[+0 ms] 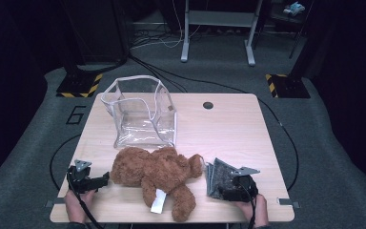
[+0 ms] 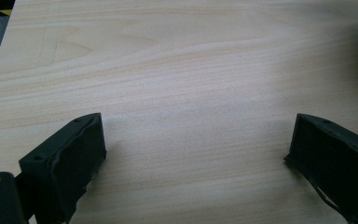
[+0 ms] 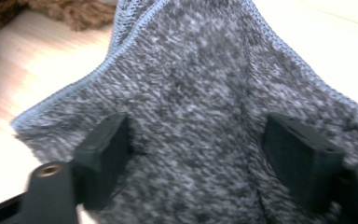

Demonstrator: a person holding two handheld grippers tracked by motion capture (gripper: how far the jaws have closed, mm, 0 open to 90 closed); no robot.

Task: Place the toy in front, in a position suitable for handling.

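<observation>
Right gripper (image 3: 193, 140) low over the grey cloth (image 3: 191, 93), jaws apart with a hump of the fabric bunched between them, pads against the folds on both sides yet not visibly pinching tight. Blue-stitched hem rising to a peak ahead of the jaws. Seen from the high view, right gripper (image 1: 232, 187) held at the near right edge of the worktop (image 1: 228, 129), the cloth (image 1: 219, 175) lying crumpled just in front of it and touching it. Just beside the cloth, to its left, a brown teddy bear (image 1: 157, 174) sprawled on its back, one paw nearly against the cloth, a white tag (image 1: 158, 201) on a leg.

Left gripper (image 2: 193, 140) spread wide, nothing between the jaws, bare wood beneath. From above, left gripper (image 1: 106, 179) resting at the near left of the worktop, tips pointed toward the bear's head and close to it, contact impossible to tell. Beyond the bear, a clear plastic pouch (image 1: 143, 112) standing open-topped, near the bear but apart from both grippers.
</observation>
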